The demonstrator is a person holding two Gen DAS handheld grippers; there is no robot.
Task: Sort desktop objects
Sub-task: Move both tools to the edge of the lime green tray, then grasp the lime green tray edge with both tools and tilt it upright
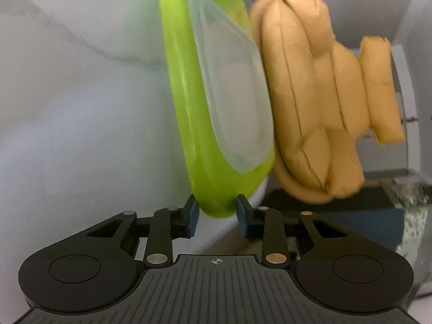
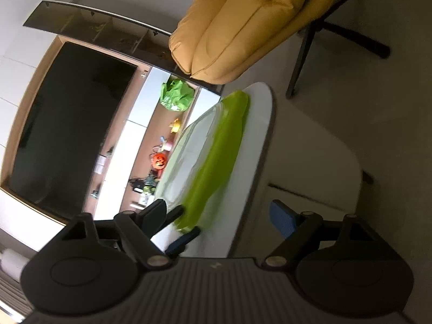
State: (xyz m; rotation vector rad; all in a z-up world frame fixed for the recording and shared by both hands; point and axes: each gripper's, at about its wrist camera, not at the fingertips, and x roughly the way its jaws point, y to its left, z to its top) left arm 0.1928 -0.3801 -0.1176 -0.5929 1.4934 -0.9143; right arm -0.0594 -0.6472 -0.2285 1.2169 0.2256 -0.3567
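One white table carries the lot, and beyond it stands one tan chair. On the table lies one green tray with one clear lid resting in it. Two grippers are at work. The left gripper has its pads pinched on the tray's near rim; the right gripper stands wide open and empty, just beside the same tray. That grip is thin and at one end, so I judge a lift could tilt the tray and slide the lid off.
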